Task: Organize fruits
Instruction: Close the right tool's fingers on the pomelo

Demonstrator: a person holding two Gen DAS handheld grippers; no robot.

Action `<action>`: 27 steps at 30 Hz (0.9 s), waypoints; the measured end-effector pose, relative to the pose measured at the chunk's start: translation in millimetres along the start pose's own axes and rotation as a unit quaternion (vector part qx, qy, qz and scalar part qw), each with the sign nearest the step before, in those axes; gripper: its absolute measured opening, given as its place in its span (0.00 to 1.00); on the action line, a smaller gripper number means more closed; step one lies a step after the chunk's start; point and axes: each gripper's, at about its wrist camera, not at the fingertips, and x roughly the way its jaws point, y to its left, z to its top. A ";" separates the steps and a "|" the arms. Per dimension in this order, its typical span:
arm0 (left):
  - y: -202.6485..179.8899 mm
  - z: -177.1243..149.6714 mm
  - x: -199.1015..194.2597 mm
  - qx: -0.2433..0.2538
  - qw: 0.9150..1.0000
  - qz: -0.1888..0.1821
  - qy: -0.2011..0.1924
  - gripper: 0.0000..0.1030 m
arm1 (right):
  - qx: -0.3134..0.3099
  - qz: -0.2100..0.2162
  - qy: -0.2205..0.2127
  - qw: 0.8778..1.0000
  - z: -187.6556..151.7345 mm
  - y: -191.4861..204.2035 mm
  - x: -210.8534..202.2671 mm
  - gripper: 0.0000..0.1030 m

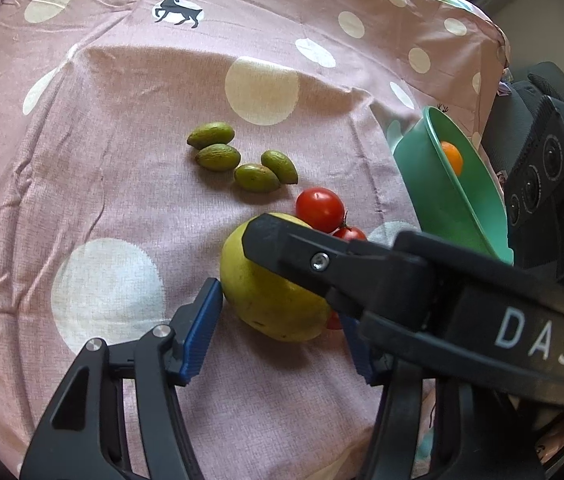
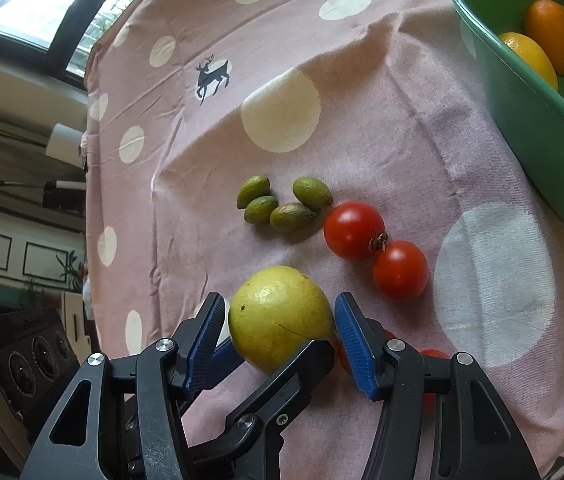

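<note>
A large yellow-green fruit (image 2: 280, 316) lay low in the centre of the right wrist view, on a pink cloth (image 2: 401, 128) printed with pale dots and a dark deer. The right gripper (image 2: 280, 334) had its blue-padded fingers (image 2: 351, 340) spread to either side of that fruit, close to its flanks; whether the pads actually touched the skin could not be told, and they were not visibly pressing it. In the left wrist view the same fruit (image 1: 270, 300) sat a little below centre, between the pads of the left gripper (image 1: 282, 320), whose left pad (image 1: 202, 332) stood just against the fruit's lower left edge, while the right pad was mostly hidden behind a black arm of the other gripper that crossed the frame from the right and overlapped the fruit's top. Both grippers stood wide apart at the fingers, neither one seen clamping anything. Above and right of the fruit in the right wrist view lay two red tomatoes (image 2: 375, 250) touching each other, and further up, near the frame's middle, four small green fruits (image 2: 282, 204) huddled together. A green bowl (image 2: 529, 120) filled the upper right corner, tilted in the left wrist view, holding an orange fruit (image 2: 557, 38) and a yellow one (image 2: 529, 58) side by side.
</note>
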 end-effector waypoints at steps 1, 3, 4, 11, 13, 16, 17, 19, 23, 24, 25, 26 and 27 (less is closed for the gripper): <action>0.8 0.1 1.4 -0.002 1.000 -0.002 0.003 0.56 | 0.000 0.000 0.000 1.000 0.0 0.0 0.1 0.58; 1.4 0.1 3.5 -0.006 1.000 -0.006 0.008 0.56 | 0.000 0.000 0.001 1.000 0.1 0.1 0.4 0.58; 1.7 0.1 4.0 -0.007 1.000 -0.009 0.009 0.55 | 0.000 -0.001 0.001 1.000 0.1 -0.3 0.8 0.58; 1.7 1.0 5.9 -0.006 1.000 -0.014 0.012 0.55 | 0.001 -0.001 0.003 1.000 0.5 -0.9 2.8 0.58; 2.0 1.1 6.0 -0.007 1.000 -0.015 0.011 0.55 | 0.000 0.000 0.003 1.000 0.6 -0.9 3.4 0.58; 3.1 1.6 6.2 -0.009 1.000 -0.017 0.010 0.55 | -0.001 0.001 0.005 1.000 0.4 -1.2 4.6 0.58; 3.1 1.6 6.0 -0.009 1.000 -0.017 0.010 0.55 | -0.001 0.000 0.004 1.000 0.2 -1.0 4.6 0.58; 1.9 1.7 5.8 -0.009 1.000 -0.014 0.010 0.55 | -0.001 0.001 0.005 1.000 0.6 -1.0 4.4 0.58; 0.3 0.8 3.8 -0.007 1.000 -0.006 0.006 0.55 | -0.002 0.005 0.005 1.000 -0.3 -0.9 3.9 0.58; -0.5 0.5 3.3 -0.004 1.000 -0.001 0.002 0.55 | -0.001 0.005 0.005 1.000 -0.8 -0.9 3.8 0.58; -1.8 0.3 2.0 0.000 1.000 0.004 -0.003 0.55 | -0.004 0.004 0.005 1.000 -1.0 0.0 3.6 0.58; -2.8 0.3 0.8 0.003 1.000 0.007 -0.007 0.55 | -0.007 0.004 0.004 1.000 -1.6 1.3 3.2 0.58; -3.6 0.3 -1.1 0.005 1.000 0.008 -0.011 0.55 | -0.010 0.006 0.004 1.000 -1.5 2.1 1.9 0.58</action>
